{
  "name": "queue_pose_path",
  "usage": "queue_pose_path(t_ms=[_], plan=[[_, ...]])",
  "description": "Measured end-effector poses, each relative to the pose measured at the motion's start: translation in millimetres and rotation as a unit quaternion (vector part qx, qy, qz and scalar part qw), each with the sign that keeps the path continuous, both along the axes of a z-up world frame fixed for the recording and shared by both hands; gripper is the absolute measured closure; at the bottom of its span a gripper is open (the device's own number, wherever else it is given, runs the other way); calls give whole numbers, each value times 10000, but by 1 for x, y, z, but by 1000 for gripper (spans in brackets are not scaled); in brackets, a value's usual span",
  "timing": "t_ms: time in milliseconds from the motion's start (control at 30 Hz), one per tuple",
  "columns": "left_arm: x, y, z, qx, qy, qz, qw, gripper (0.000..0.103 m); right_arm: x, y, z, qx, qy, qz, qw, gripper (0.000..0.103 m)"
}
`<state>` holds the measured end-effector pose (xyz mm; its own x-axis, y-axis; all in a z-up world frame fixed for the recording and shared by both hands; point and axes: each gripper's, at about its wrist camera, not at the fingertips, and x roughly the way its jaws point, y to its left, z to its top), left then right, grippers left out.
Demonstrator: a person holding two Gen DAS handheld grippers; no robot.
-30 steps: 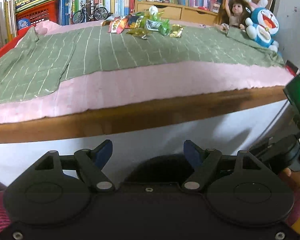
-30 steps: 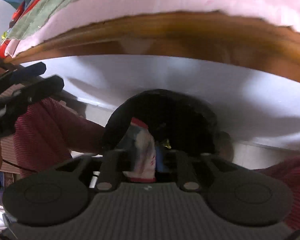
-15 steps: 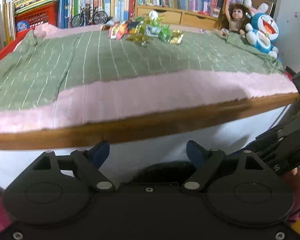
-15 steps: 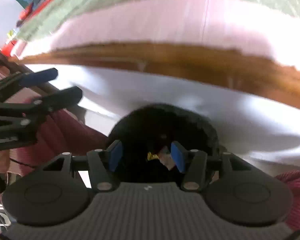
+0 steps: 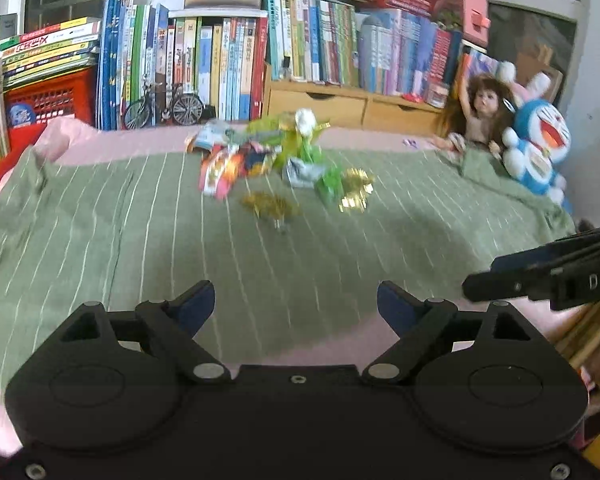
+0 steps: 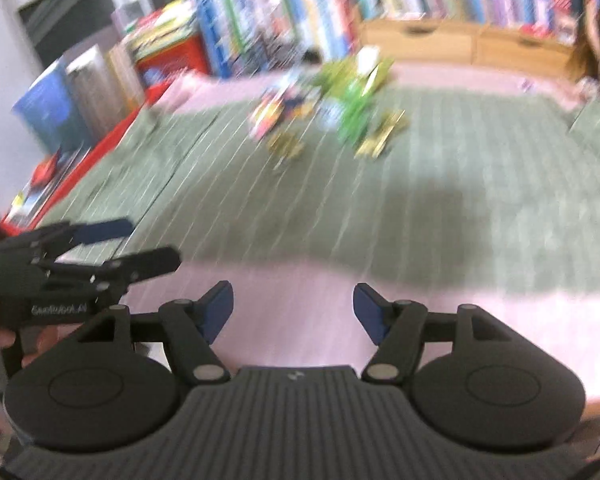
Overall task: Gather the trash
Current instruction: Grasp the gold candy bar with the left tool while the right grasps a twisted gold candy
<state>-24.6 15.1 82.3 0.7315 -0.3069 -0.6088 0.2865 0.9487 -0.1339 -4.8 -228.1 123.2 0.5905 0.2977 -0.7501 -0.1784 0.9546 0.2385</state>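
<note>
The left wrist view gives the sharper look at the far end of the green striped cloth (image 5: pixel 260 248): a blue plush cat (image 5: pixel 538 152) and a doll (image 5: pixel 480 116) sit at its right corner, a small model bicycle (image 5: pixel 164 106) stands against the row of books (image 5: pixel 220 64), and the right gripper (image 5: pixel 540 276) juts in from the right edge. The right wrist view is smeared by motion and shows instead the red bin edge (image 6: pixel 112 136) left of the cloth, plus the left gripper (image 6: pixel 136 244) seen side-on above the cloth's pink border (image 6: pixel 300 272). The pile of wrappers (image 5: pixel 284 164) lies on the cloth near its far edge, just in front of the books and wooden drawers (image 5: pixel 360 106): crumpled green, orange-and-pink and gold foil pieces, with a white bit on top, loosely heaped and touching one another. Both tools have their jaws spreading wider, blue pads well apart, with nothing between them.
</note>
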Motion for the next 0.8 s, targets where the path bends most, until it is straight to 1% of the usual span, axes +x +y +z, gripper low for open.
queue_pose_path(t_ms=[133, 233, 333, 400, 500, 633, 700, 800], plan=[[57, -9, 3, -230, 202, 151, 9994, 16, 44, -10, 7, -163, -101, -328, 9993, 26], [100, -13, -1, -411, 439, 387, 9974, 16, 76, -13, 4, -336, -120, -506, 9981, 26], [140, -13, -11, -613, 695, 733, 9930, 20, 105, -16, -5, -412, -75, -636, 9971, 26], [162, -13, -21, -698, 835, 937, 9896, 25, 124, -16, -15, -493, -10, -703, 9963, 27], [184, -13, -37, -692, 975, 1176, 9858, 30, 146, -15, -29, -506, 74, -778, 9957, 32], [201, -14, -51, -702, 1104, 1323, 9825, 32, 166, -14, -44, -398, 143, -888, 9952, 38], [202, -16, -57, -717, 1117, 1308, 9825, 34, 173, -13, -49, -357, 173, -910, 9951, 40], [204, -20, -59, -623, 1035, 1295, 9842, 36, 183, -11, -56, -368, 201, -941, 9947, 43]])
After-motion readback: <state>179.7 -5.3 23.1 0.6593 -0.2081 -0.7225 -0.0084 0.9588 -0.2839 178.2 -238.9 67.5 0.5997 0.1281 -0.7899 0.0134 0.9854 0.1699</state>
